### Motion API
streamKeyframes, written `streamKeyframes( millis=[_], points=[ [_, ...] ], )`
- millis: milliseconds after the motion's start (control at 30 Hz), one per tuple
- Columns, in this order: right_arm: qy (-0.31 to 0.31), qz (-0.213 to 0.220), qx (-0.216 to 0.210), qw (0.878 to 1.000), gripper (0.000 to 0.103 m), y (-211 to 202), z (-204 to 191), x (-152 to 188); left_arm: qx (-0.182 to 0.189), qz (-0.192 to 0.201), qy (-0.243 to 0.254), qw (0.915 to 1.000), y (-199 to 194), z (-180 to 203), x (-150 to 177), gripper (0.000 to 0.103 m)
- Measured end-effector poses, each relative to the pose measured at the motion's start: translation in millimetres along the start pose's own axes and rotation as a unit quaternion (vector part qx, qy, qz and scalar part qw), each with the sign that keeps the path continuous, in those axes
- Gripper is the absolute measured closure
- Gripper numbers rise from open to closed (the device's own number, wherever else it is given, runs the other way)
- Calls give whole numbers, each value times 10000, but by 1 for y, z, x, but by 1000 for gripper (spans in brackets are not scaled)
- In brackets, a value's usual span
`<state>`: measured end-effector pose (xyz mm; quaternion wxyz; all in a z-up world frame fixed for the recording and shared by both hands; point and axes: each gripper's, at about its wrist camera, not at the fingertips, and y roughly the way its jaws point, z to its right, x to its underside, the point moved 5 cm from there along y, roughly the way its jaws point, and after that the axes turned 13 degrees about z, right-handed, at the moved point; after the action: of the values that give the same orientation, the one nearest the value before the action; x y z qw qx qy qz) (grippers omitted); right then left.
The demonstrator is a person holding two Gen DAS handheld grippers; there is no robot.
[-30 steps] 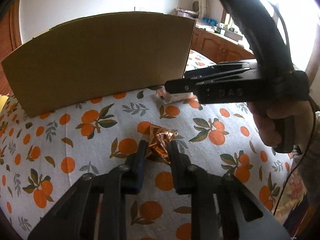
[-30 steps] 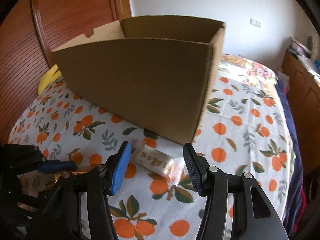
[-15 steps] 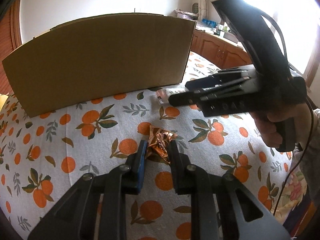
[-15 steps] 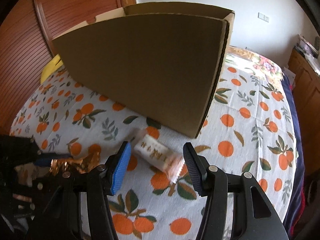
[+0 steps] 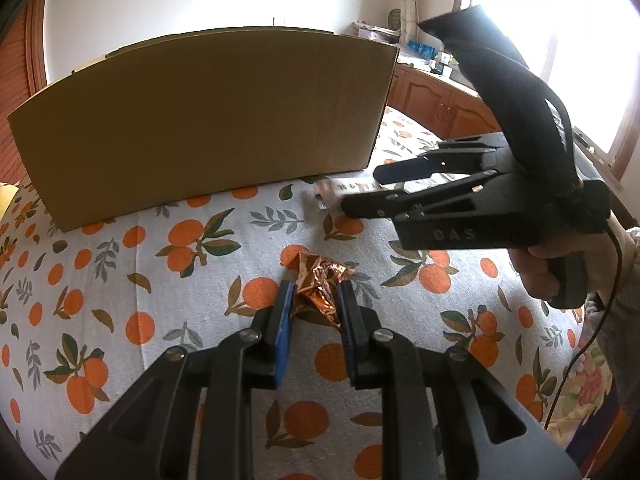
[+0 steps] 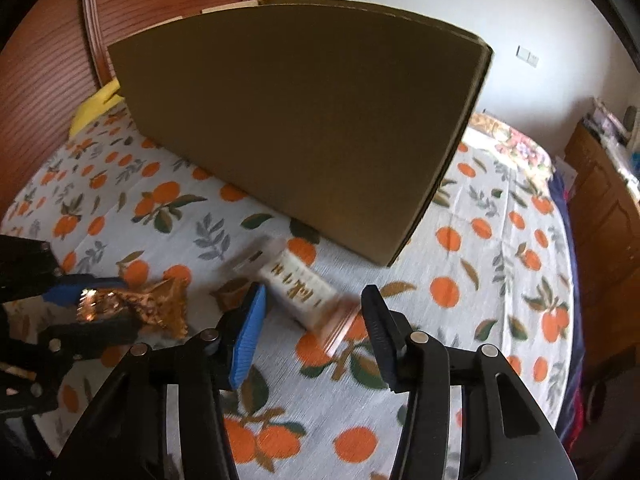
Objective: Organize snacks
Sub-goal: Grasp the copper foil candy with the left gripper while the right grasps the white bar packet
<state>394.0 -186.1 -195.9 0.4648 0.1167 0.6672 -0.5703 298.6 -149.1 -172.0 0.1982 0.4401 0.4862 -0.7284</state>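
A crinkled copper-foil snack (image 5: pixel 320 286) lies on the orange-print cloth. My left gripper (image 5: pixel 315 295) has its fingers closed against both sides of it; it also shows in the right wrist view (image 6: pixel 136 304). A white snack bar with gold lettering (image 6: pixel 298 286) lies near the corner of the big cardboard box (image 5: pixel 200 120). My right gripper (image 6: pixel 312 300) is open, its fingers on either side of the bar and above it. In the left wrist view the right gripper (image 5: pixel 360 188) covers most of the bar (image 5: pixel 344 189).
The cardboard box (image 6: pixel 304 120) stands tall behind both snacks. A yellow object (image 6: pixel 94 106) lies at the box's far left. Wooden cabinets (image 5: pixel 432 108) stand beyond the bed on the right. A wooden wardrobe (image 6: pixel 48 60) is behind on the left.
My right gripper has moved down and forward over the white bar, still open. My left gripper's fingers have closed in a little on the foil snack.
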Motion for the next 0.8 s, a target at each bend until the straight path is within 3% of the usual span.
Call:
streamKeyframes(
  millis=[267,467,800],
  points=[
    [-57,6,31,10000,54,12,0,-8,9,3,3,10000,0,0,-1,84],
    [-25,71,-237,9997,79,5,-3,-4,11,20,7,10000,-1,1,-1,84],
    [69,192,-411,9989,81,-17,-15,6,-16,71,49,10000,-4,2,-1,84]
  ],
)
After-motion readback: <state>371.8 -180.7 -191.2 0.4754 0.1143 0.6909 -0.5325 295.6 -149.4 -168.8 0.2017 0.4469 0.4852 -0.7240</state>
